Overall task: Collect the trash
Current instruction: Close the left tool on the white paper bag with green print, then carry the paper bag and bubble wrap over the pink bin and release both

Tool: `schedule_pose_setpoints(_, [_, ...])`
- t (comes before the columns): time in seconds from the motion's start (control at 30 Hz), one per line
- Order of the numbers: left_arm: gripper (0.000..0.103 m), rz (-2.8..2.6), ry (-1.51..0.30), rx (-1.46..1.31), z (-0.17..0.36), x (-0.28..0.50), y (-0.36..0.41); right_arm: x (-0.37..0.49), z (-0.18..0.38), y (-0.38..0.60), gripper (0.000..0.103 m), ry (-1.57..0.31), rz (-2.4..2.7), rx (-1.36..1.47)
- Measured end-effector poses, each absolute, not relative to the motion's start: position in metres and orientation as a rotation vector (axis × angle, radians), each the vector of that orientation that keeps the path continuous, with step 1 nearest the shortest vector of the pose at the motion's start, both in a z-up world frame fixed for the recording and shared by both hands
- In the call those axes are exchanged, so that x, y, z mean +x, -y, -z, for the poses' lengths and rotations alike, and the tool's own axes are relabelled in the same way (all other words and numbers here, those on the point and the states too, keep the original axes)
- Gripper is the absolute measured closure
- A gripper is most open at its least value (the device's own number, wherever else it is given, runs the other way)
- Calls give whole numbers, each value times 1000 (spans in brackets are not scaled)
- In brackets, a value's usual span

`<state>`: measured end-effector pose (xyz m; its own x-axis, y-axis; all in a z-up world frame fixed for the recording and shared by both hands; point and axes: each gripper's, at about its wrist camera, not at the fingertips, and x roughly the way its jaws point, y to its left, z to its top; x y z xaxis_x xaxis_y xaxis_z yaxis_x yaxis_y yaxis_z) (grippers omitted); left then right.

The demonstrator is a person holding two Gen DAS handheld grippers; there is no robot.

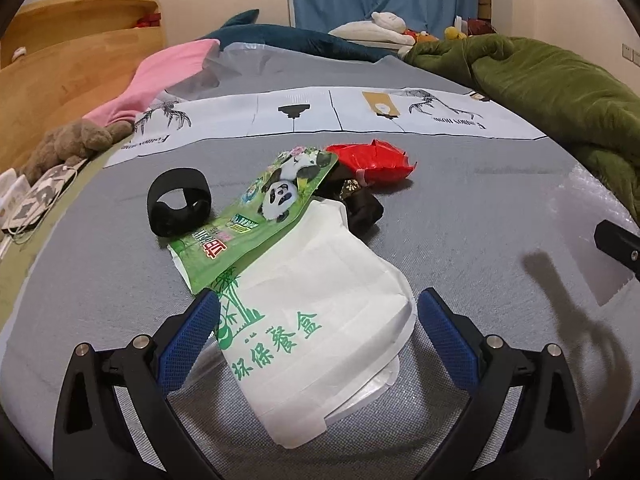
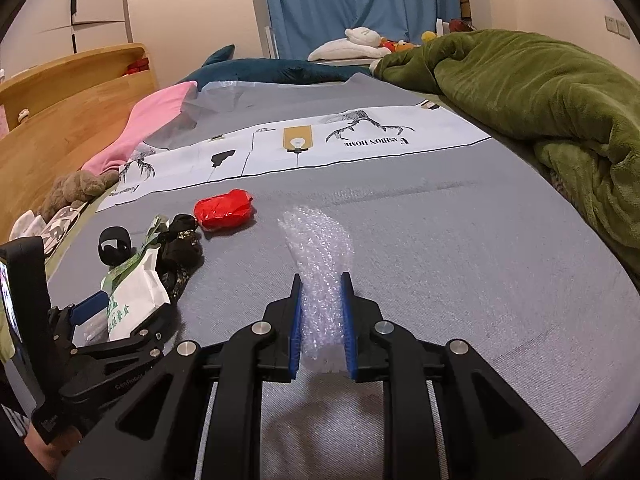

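Trash lies on the grey bed sheet. A white paper bag with green print lies between the wide-open fingers of my left gripper; it also shows in the right wrist view. A green panda pouch overlaps it, beside a black ring, a dark wrapper and a red wrapper. My right gripper has its jaws close around a strip of clear bubble wrap, with the pads at its sides. The left gripper appears at the left of the right wrist view.
A green blanket is heaped at the right. A pink cloth, a brown plush toy and a wooden headboard are at the left. A white printed pillowcase and a teal shark plush lie farther back.
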<state>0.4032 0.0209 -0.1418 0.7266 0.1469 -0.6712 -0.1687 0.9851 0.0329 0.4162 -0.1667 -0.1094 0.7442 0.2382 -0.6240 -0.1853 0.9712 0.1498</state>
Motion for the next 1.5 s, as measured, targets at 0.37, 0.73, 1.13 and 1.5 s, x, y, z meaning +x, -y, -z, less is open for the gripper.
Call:
schedule_pose_setpoints(0.37, [18,-209,-765,26,143,403,-18,411,106,170,84,-685,-225,77])
schedule_pose_setpoints(0.73, [87,-116,-576,-219,95,370,-65,400,98,166,87,-666,-253,75])
schedule_pose_setpoints(1.13, [97,-181,-499,-259,63,336,-108,379,72,139,87,-643,-324,71])
schedule_pose_setpoints(1.5, [97,-108,-437,-222,30,294,-98,324,25,133,87,-562,-342,63])
